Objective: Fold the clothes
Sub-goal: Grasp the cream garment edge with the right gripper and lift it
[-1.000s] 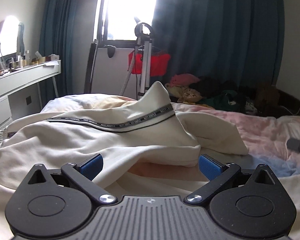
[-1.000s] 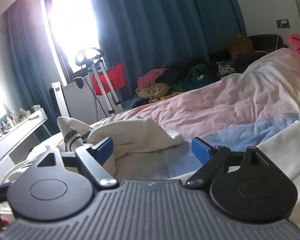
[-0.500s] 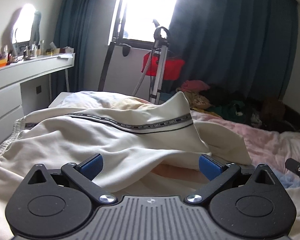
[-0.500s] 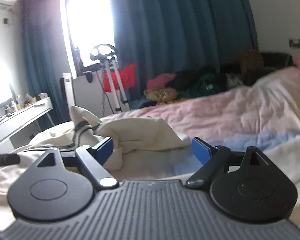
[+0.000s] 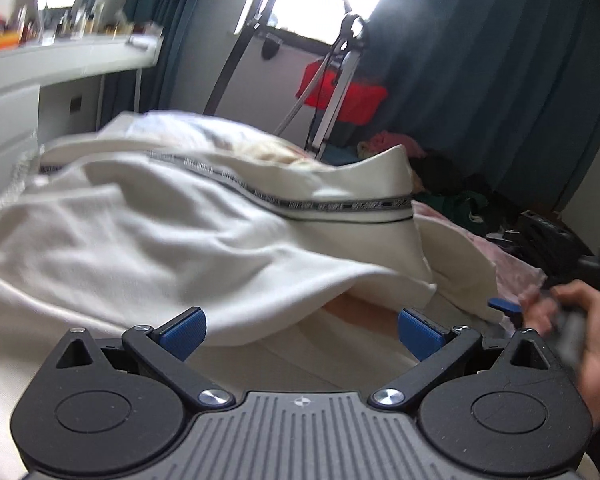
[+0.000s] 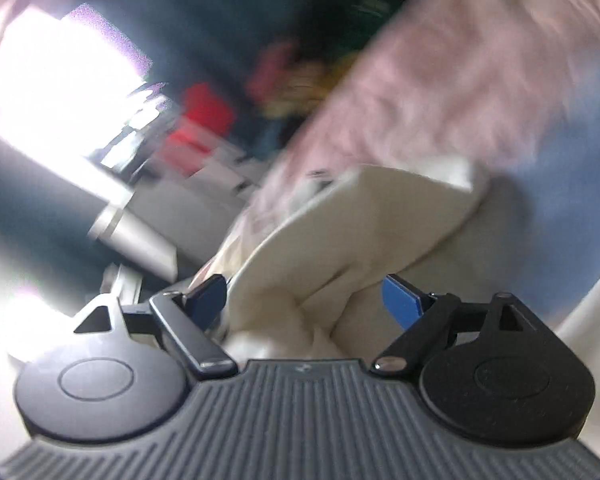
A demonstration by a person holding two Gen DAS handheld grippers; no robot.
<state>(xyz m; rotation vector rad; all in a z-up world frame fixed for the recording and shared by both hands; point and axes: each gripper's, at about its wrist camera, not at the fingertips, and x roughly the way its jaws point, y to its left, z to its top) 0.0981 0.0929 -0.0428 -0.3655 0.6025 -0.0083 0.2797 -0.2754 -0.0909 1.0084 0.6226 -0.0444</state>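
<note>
A cream garment (image 5: 188, 232) with a dark patterned stripe lies crumpled on the bed. My left gripper (image 5: 300, 330) is open, its blue pads just in front of a raised fold of the cloth. My right gripper (image 6: 312, 300) is open, tilted, with a fold of the same cream garment (image 6: 340, 248) between its jaws. The right wrist view is blurred by motion. In the left wrist view the right gripper's blue fingertip (image 5: 504, 306) and the hand holding it (image 5: 580, 320) show at the right edge.
The bed has a pink and blue cover (image 6: 480, 72). A white dresser with small items (image 5: 60, 64) stands at the left. A stand with a red bag (image 5: 340, 92) and a pile of clothes (image 5: 460, 196) sit by the dark curtains.
My right gripper has swung down and tilted toward the cream garment, now close over a fold. The left gripper has moved closer to the cloth. Both stay open.
</note>
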